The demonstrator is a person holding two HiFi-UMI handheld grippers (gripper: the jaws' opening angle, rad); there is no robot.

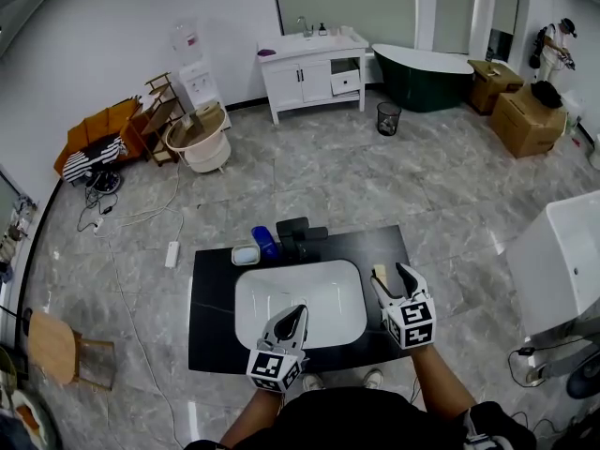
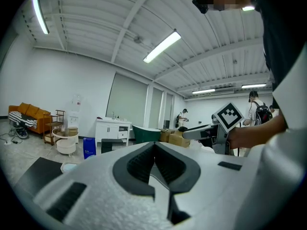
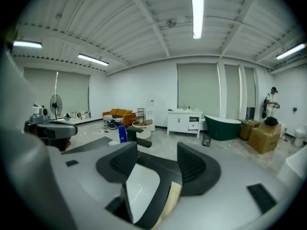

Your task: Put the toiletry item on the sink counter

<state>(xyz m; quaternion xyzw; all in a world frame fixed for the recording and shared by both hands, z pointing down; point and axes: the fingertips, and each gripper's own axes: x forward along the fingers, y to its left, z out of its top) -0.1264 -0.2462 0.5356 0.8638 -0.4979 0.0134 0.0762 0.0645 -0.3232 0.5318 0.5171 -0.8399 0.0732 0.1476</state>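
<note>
A beige bar-like toiletry item [image 1: 380, 273] lies on the black sink counter [image 1: 211, 317], just right of the white basin [image 1: 255, 293]. My right gripper [image 1: 390, 278] hovers over it with jaws spread and nothing pressed between the pads. In the right gripper view the beige item [image 3: 173, 196] shows below the open right gripper [image 3: 158, 153], beside the basin edge. My left gripper [image 1: 294, 320] hangs over the basin's front, jaws together and empty; in its own view the left gripper [image 2: 154, 150] is shut.
A blue bottle [image 1: 265, 242], a small soap dish [image 1: 246, 254] and a black faucet [image 1: 300, 237] stand behind the basin. A white vanity [image 1: 309, 73], a green bathtub [image 1: 422, 75] and a bin [image 1: 388, 117] line the far wall. A large white unit [image 1: 562, 261] stands at right.
</note>
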